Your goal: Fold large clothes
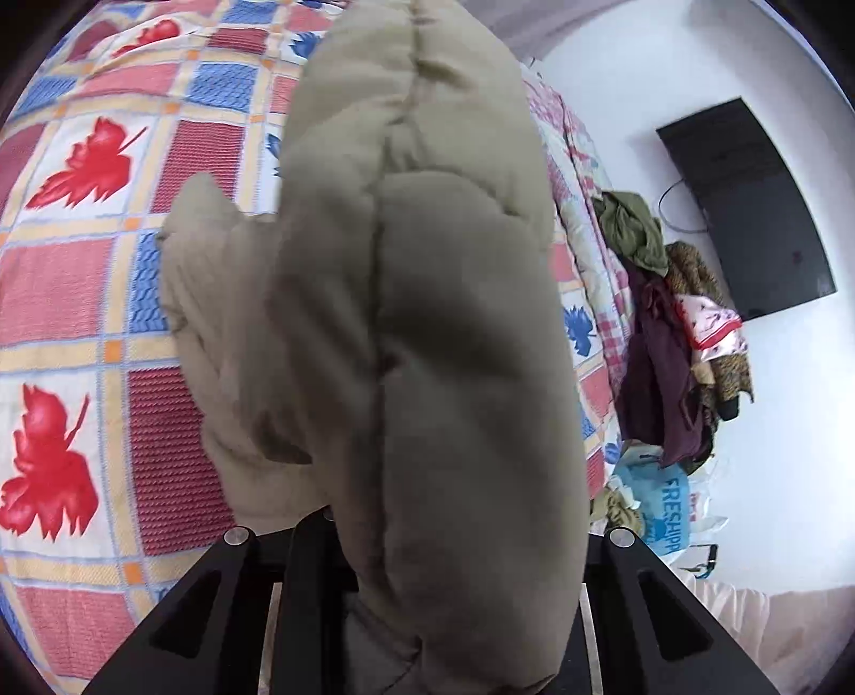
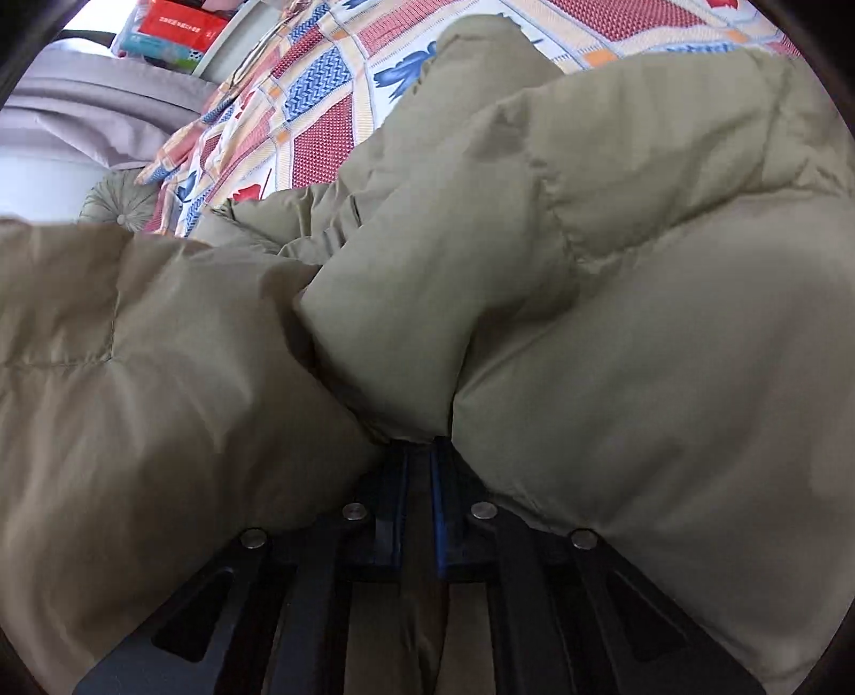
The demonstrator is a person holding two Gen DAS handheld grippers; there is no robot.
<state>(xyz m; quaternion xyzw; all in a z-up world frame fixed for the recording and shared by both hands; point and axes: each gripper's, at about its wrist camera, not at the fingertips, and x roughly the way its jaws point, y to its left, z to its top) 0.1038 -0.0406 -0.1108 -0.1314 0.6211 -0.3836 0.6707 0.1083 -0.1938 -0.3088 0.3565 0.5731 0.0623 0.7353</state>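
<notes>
Jacket (image 2: 614, 267), khaki and padded, is lying bunched on the bed (image 1: 69, 299), far from folded. Both the left hand-held gripper (image 1: 427, 615) and the right hand-held gripper (image 2: 414, 465) are pinching its fabric; most folding is remaining.

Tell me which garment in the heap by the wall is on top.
The olive-green garment tops the heap; the dark purple one and pink satin piece hang below it.

A light blue plastic bag (image 1: 660, 508) on the floor beside the bed carries dark blue letters that read "FRESHIPP", with the end of the word lost in a fold. A red packet (image 2: 179, 24) at the top of the right wrist view bears a line of white print too small to read.
</notes>
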